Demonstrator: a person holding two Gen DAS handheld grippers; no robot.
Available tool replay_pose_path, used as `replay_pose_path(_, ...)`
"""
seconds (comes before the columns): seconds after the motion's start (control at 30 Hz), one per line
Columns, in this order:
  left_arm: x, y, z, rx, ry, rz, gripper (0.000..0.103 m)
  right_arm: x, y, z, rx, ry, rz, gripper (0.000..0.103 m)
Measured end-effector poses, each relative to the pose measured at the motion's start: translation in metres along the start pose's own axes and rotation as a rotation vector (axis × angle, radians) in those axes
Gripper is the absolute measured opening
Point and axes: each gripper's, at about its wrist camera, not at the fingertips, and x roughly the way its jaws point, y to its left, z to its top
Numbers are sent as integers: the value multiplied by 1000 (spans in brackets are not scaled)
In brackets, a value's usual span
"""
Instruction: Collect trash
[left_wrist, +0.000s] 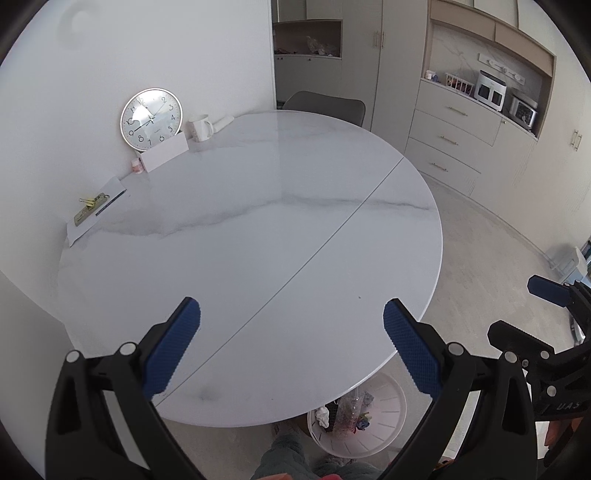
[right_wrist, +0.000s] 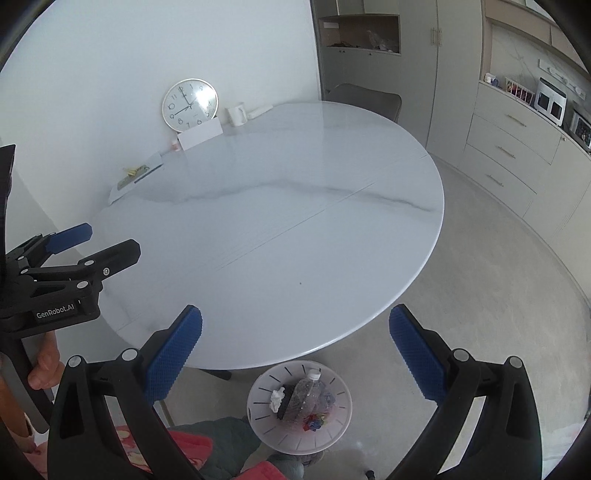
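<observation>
- Left gripper (left_wrist: 291, 321) and right gripper (right_wrist: 295, 325): fingers released, holding nothing, above near edge of round white marble tabletop (right_wrist: 280, 206).
- Crushed clear plastic bottle (right_wrist: 306, 397) lies in white slotted bin (right_wrist: 334, 430) on floor, below near tabletop edge.

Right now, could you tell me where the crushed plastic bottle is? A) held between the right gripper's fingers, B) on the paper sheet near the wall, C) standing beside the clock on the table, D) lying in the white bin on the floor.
D: the crushed plastic bottle lies inside the white bin on the floor by the table's near edge, together with a crumpled tissue and coloured scraps.
</observation>
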Motion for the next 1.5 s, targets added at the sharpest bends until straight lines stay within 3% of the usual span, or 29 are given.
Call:
replay_pose_path(0.53,11,53,15,-21,-2,47,95,24,36,27,-24,3,2,101)
replay_pose_path(1.5,8,51,16,-5,-26,30,95,25,42,29,-26,6,-19,101)
